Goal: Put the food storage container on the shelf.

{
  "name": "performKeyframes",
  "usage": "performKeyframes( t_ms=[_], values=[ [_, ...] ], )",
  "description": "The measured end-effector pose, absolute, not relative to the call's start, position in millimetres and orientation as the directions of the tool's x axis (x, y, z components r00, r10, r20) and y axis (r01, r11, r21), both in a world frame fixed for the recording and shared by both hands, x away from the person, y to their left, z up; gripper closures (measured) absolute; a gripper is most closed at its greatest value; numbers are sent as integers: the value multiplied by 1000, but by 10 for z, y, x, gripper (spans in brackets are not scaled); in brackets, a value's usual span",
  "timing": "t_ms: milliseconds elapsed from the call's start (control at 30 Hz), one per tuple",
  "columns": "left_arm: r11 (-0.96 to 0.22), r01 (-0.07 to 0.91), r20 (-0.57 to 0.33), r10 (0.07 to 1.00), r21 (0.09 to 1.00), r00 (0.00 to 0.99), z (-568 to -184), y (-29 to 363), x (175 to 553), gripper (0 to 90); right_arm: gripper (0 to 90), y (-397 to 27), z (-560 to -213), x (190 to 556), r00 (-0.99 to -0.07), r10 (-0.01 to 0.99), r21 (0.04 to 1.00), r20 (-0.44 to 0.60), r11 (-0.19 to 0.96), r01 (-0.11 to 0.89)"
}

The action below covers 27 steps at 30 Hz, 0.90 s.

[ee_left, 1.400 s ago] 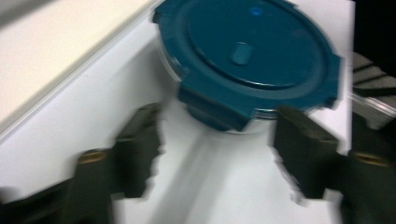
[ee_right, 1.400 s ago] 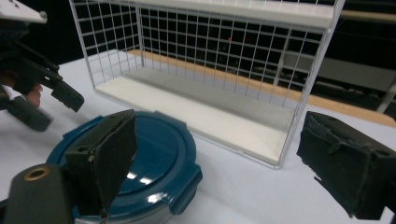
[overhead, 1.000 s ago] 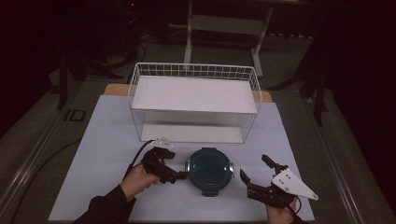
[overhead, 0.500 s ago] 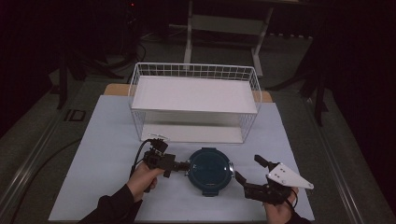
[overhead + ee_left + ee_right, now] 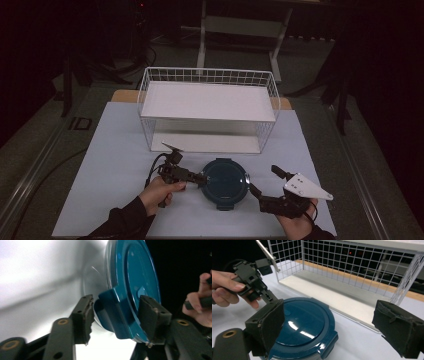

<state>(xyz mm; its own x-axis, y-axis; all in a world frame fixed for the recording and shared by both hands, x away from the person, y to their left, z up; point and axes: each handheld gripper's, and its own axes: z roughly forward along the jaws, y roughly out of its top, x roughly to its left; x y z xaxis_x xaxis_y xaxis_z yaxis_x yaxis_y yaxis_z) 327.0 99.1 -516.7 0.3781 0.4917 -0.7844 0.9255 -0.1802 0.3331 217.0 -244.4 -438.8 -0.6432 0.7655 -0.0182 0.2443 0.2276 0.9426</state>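
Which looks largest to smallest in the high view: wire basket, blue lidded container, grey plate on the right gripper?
1. wire basket
2. blue lidded container
3. grey plate on the right gripper

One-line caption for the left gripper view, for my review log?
Left gripper, jaws open, straddles a side latch of the round blue lidded container on the white table.

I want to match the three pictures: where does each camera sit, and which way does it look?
High view: above the person's side, looking forward and down on the table; forearms and both grippers show.
Left gripper view: on the left gripper, looking at the container latch between its jaws.
Right gripper view: on the right gripper, facing the basket; left hand shows.
All share the container.
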Motion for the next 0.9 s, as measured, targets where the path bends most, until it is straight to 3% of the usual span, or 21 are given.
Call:
performKeyframes(
  t_ms=[267, 567, 600, 667, 900],
  values=[
    [-174, 921, -787, 478, 349, 389, -5177, 1009, 3257, 519, 107, -2455, -4441, 2209, -650, 760, 927, 26, 225, 300],
    [-192, 889, -746, 487, 416, 455, -5086, 982, 3152, 542, 165, -2534, -4556, 2398, -661, 717, 860, 222, 176, 479],
    [-199, 878, -732, 490, 435, 473, -5060, 975, 3115, 544, 184, -2558, -4617, 2496, -660, 683, 815, 313, 164, 556],
    [-207, 867, -717, 494, 453, 492, -5043, 974, 3079, 548, 202, -2581, -4672, 2571, -649, 660, 775, 379, 157, 612],
    [-227, 838, -686, 490, 496, 538, -5008, 982, 2991, 560, 391, -2658, -4859, 2743, -583, 612, 661, 534, 127, 739]
  ],
)
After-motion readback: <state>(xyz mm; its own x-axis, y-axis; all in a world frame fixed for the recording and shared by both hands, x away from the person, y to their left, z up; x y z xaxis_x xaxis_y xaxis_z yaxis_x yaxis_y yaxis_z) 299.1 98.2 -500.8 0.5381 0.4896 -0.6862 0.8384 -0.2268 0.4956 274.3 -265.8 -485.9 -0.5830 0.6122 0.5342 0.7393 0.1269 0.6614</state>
